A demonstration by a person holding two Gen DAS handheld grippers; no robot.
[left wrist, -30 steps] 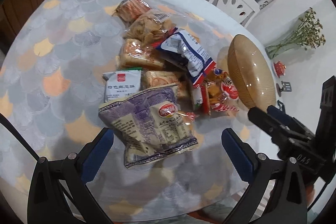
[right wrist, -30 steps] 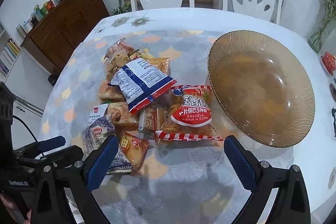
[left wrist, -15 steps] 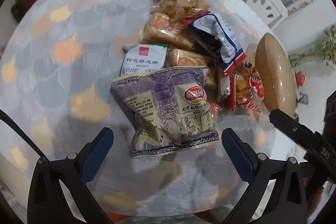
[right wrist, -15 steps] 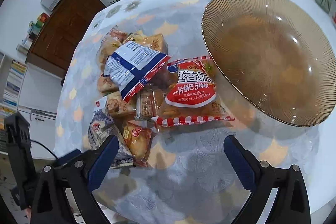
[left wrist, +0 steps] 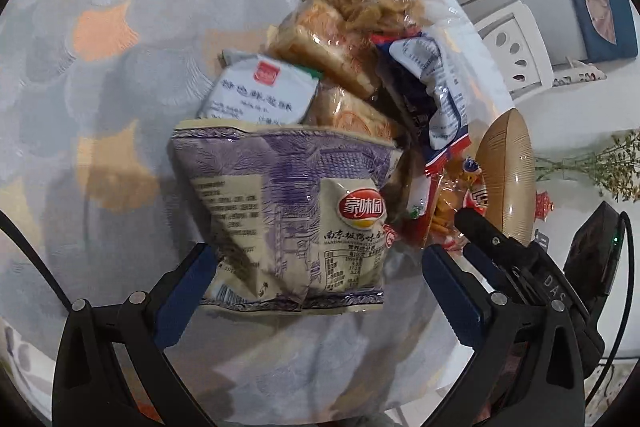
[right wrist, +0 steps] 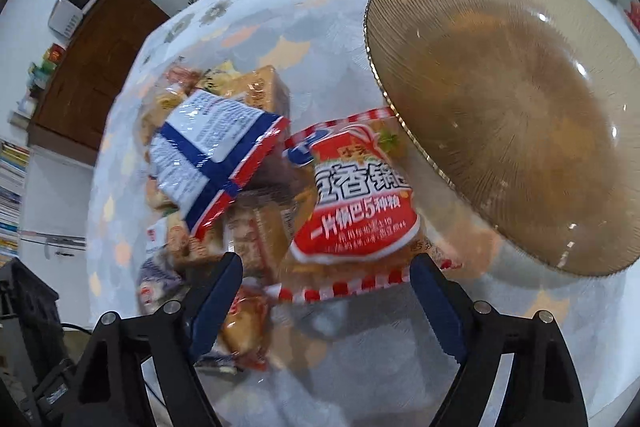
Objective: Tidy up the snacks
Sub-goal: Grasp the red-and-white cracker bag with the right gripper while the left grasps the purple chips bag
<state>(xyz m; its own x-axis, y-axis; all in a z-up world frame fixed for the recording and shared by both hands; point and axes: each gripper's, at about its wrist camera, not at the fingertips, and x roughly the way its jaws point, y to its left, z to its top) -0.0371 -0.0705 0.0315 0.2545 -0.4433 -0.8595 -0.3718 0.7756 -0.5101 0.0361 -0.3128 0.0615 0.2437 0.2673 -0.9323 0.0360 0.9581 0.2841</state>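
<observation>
Red snack bag [right wrist: 356, 203] lies on surface, touching bowl [right wrist: 516, 115] rim. Right gripper [right wrist: 326, 293] closing, bag between jaws, not yet pinched: grip bag's near edge. Left gripper [left wrist: 316, 275] wide over purple bag [left wrist: 288, 211], farther from bowl.

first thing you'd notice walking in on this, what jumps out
A heap of snack packets on the table: a purple bag lies nearest the left gripper, between its open jaws. A red packet sits between the closing jaws of the right gripper, not yet pinched. Beside the pile stands a big ribbed amber bowl, with nothing in it.
</observation>
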